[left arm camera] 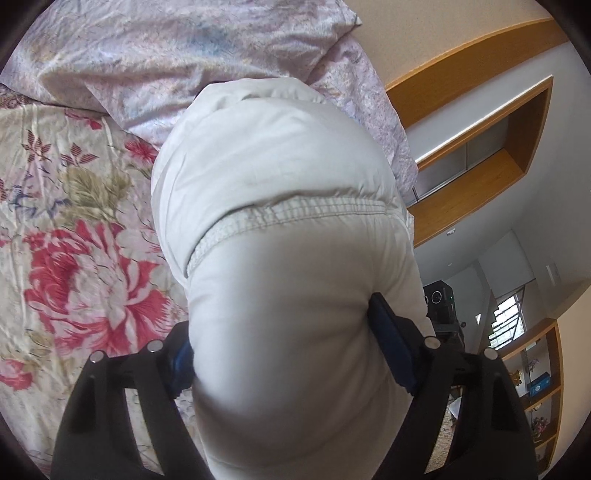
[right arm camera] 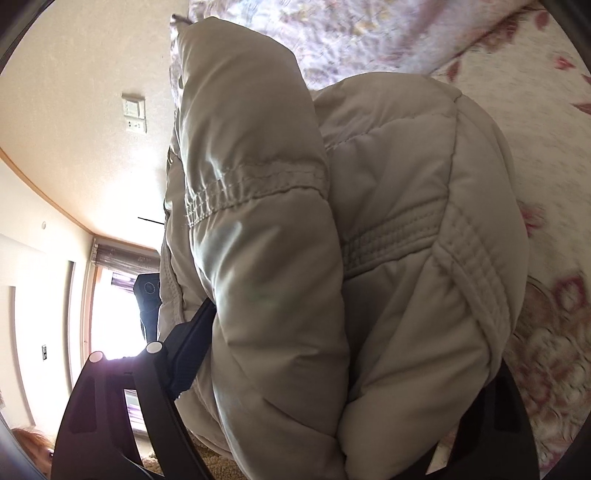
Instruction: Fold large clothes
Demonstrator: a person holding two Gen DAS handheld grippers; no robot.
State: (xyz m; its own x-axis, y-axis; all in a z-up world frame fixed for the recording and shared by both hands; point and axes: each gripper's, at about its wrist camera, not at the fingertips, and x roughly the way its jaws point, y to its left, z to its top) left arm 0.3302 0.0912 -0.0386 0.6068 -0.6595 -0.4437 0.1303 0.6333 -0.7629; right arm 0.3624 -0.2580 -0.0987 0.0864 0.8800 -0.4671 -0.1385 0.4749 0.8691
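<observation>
A puffy off-white padded jacket (left arm camera: 266,166) with elastic stitched bands fills the middle of both views, bunched up above the floral bedspread (left arm camera: 74,221). My left gripper (left arm camera: 288,350) is shut on a thick fold of it, and both blue pads (left arm camera: 391,343) press into the fabric. In the right wrist view the jacket (right arm camera: 388,166) bulges over my right gripper (right arm camera: 343,354). The left finger (right arm camera: 192,343) of that gripper presses against the padding. Its other finger is buried under the fabric.
A crumpled pale lilac duvet (left arm camera: 147,55) lies at the far side of the bed, also seen at the top of the right view (right arm camera: 351,29). Wooden wall shelves (left arm camera: 480,147) and a bookcase (left arm camera: 543,387) stand to the right. A bright window (right arm camera: 110,314) is at the left.
</observation>
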